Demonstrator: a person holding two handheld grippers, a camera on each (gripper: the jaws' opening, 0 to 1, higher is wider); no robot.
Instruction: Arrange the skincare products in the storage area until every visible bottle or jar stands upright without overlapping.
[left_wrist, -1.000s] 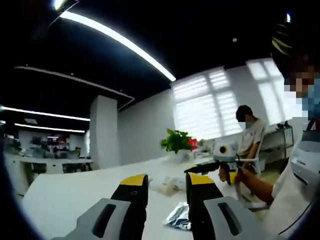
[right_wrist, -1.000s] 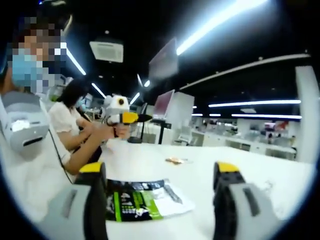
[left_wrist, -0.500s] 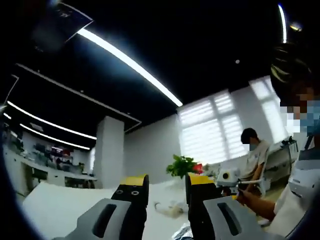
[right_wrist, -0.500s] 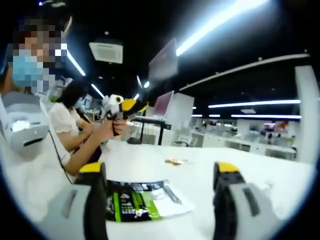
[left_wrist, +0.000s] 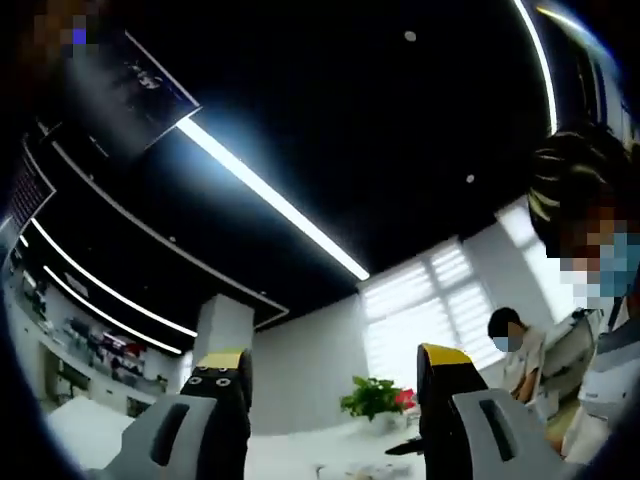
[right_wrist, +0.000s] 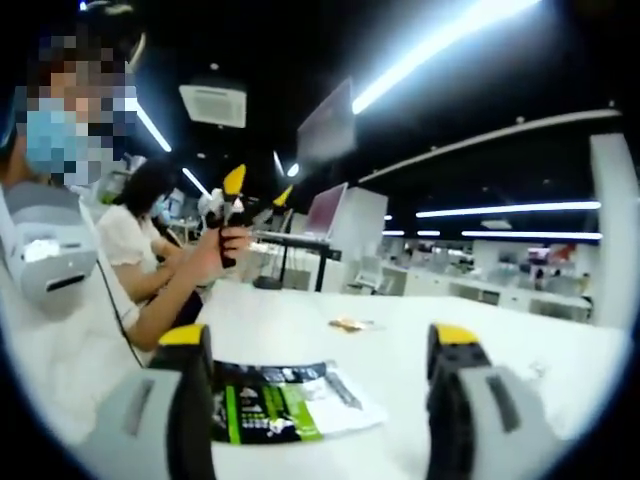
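I am counting one white table (right_wrist: 300, 330) under my claws — it is carrying one green-and-black printed packet (right_wrist: 285, 405) and one small crumpled wrapper (right_wrist: 350, 322). One potted plant (left_wrist: 375, 397) is standing further off — two people are sitting beyond.

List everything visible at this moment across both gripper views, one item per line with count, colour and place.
table: one, white, under the right gripper.
packet: one, black, green and white, flat on the table between the right gripper's jaws.
small wrapper: one, tan, farther back on the table.
potted plant: one, green, before the window blinds.
seated person: one, pale shirt, by the window.
ceiling light strip: one, white, overhead.
left gripper: open, yellow-tipped, tilted up.
right gripper: open, yellow-tipped, low over the table.
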